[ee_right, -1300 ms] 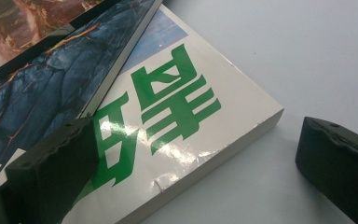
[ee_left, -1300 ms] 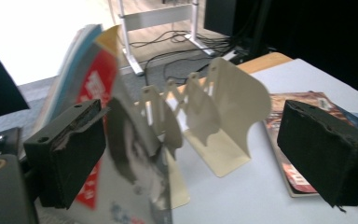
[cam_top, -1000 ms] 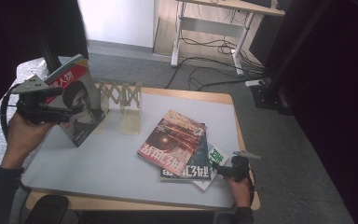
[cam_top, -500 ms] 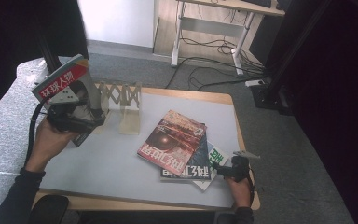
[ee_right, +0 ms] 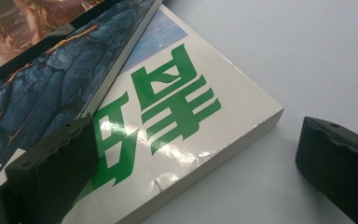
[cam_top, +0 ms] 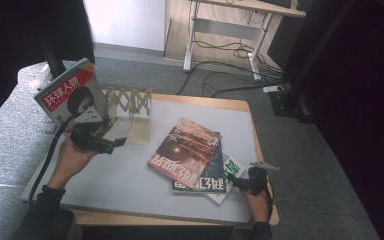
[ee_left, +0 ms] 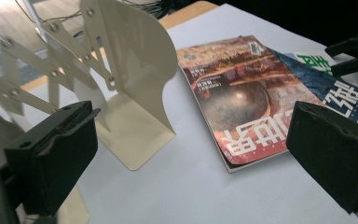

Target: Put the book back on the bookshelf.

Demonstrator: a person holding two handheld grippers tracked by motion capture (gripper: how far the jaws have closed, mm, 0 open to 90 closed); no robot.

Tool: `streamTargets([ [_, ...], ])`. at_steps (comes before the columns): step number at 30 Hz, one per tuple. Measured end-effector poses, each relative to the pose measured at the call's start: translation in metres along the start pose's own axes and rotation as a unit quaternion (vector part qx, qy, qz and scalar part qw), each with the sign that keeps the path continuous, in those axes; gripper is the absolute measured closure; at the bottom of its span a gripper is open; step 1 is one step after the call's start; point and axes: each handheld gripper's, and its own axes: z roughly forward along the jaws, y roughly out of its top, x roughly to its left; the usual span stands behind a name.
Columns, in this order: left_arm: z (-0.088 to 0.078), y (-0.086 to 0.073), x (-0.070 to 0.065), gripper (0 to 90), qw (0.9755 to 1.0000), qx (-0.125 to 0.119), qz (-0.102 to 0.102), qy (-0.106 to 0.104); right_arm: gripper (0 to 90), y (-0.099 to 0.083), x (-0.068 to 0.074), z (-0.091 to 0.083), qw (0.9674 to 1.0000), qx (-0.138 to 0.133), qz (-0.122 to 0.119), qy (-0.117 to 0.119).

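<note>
The left gripper (cam_top: 111, 145) has just been opening its fingers – wide now, nothing between them – beside the magazine (cam_top: 72, 92) propped in the bookend (cam_top: 130, 107). The right gripper (ee_right: 191, 168) is spread at the book (ee_right: 168, 121) corner on the counter (cam_top: 130, 175), gripping nothing.

Desk (cam_top: 130, 195): rectangular, pale grey-white top with a light wooden edge showing along the far and near sides, standing on grey carpet. Directly on it, at the far left: a cream metal extending bookend rack (cam_top: 130, 107) with scissor-lattice links and upright end plates, its flat foot resting on the top. A magazine with a red band and white characters (cam_top: 70, 92) stands upright, leaning at the rack's left end. Right of centre: a fanned pile of three, of which the white book with green characters (cam_top: 232, 172) lies on the top, a dark blue magazine (cam_top: 207, 177) over it, and a red-brown magazine (cam_top: 185, 150) uppermost.
</note>
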Motion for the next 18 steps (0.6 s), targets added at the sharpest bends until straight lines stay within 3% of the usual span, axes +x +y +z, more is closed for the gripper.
streamTargets([
  [7,0.029,-0.026,-0.004,0.7,0.9997,0.014,-0.013,-0.017,0.0,0.000,0.000,0.000,1.0000,0.000,0.000,0.000],
  [18,0.058,-0.058,-0.013,0.1,0.9988,0.044,-0.014,-0.017,0.0,0.000,0.000,0.000,1.0000,0.000,0.000,0.000],
])
